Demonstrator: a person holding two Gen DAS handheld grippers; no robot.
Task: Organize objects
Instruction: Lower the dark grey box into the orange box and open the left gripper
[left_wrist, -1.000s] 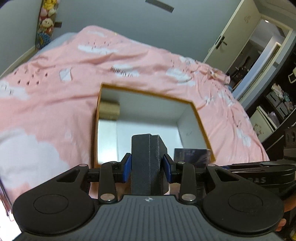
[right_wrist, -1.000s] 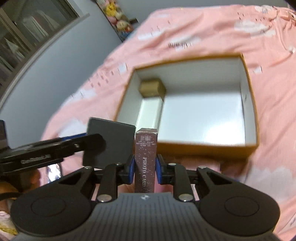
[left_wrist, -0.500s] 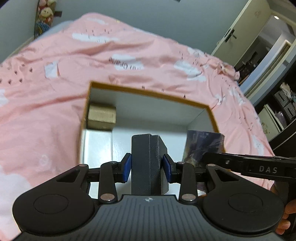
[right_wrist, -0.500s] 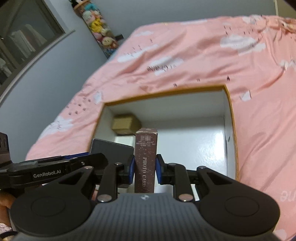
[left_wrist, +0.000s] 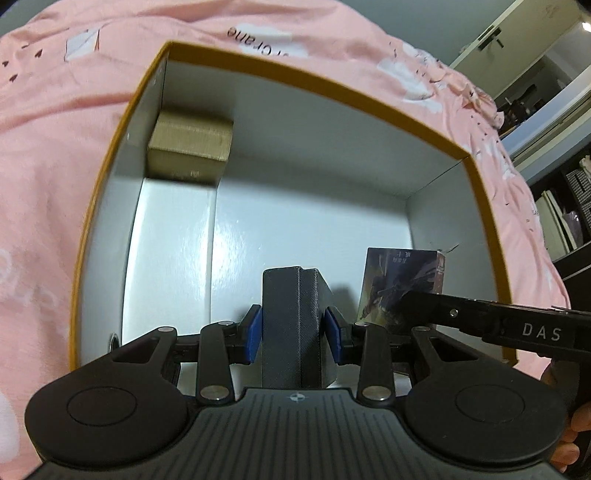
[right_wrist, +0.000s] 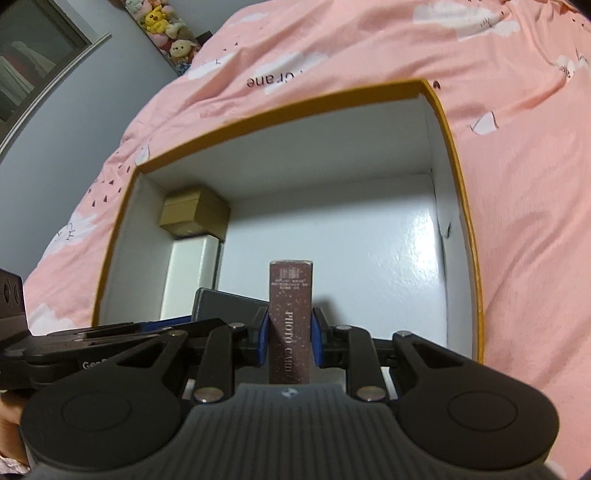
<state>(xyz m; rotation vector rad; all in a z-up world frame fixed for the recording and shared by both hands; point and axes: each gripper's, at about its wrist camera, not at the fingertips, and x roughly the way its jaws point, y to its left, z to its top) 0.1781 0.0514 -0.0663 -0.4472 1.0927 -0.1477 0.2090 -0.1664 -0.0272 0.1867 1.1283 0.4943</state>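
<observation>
A large open box with an orange rim (left_wrist: 332, 86) (right_wrist: 280, 107) and white inside lies on the pink bed. My left gripper (left_wrist: 294, 334) is shut on a dark grey box (left_wrist: 295, 314), held upright over the box's near part. My right gripper (right_wrist: 290, 339) is shut on a brown photo card box (right_wrist: 290, 314), also upright inside the big box's opening. In the left wrist view the card box's printed face (left_wrist: 400, 280) shows at right; in the right wrist view the grey box (right_wrist: 229, 304) shows at left. A small tan carton (left_wrist: 190, 146) (right_wrist: 194, 216) sits in the far left corner beside a white box (left_wrist: 173, 251) (right_wrist: 194, 273).
The pink bedspread (left_wrist: 48, 155) with white clouds surrounds the big box. Plush toys (right_wrist: 166, 26) stand by the wall at the back. A door (left_wrist: 517, 40) and dark shelves (left_wrist: 569, 206) are at the right. A hand (left_wrist: 570, 439) holds the right gripper's handle.
Both grippers have come down and forward toward the big box, which now fills each view. Each still holds its own box as before.
</observation>
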